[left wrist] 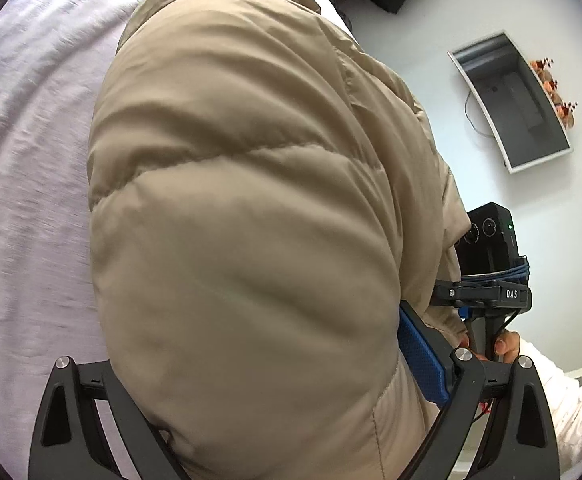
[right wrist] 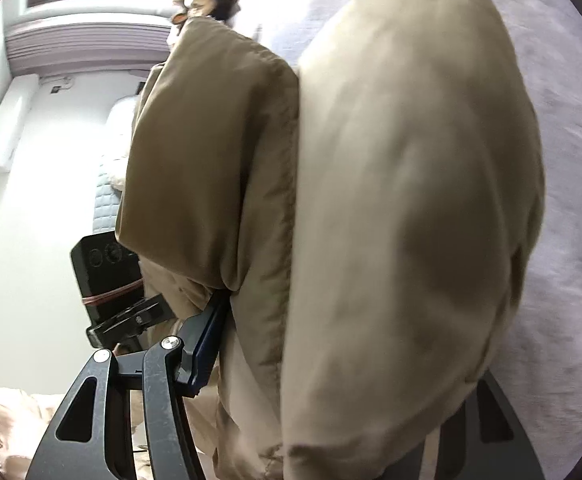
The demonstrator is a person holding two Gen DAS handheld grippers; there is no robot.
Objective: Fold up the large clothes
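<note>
Left wrist view: I hold a thick fold of the tan puffer jacket [left wrist: 243, 208] up over the pale bedspread [left wrist: 31, 160], the padding bulging between the spread fingers of my left gripper [left wrist: 291, 408], which stands wide around the bulk. The blue pad [left wrist: 423, 356] presses the jacket's side; the other finger is hidden behind the cloth. In the right wrist view my right gripper [right wrist: 331, 400] takes the same jacket [right wrist: 403, 200] at a narrower set, its left finger [right wrist: 207, 344] against the padding, the far finger buried under fabric, so I cannot tell how firmly it bites. A darker flap [right wrist: 211, 152] hangs loose toward the wall.

The risk, as I judge it, lies in the slick, springy shell: the filling may push back and slide out of the wide left grip, dropping one side and skewing the fold. The loose flap could swing under and bunch when I lay the jacket down. With the cloth filling both lenses, I may also misjudge the bed's edge.
</note>
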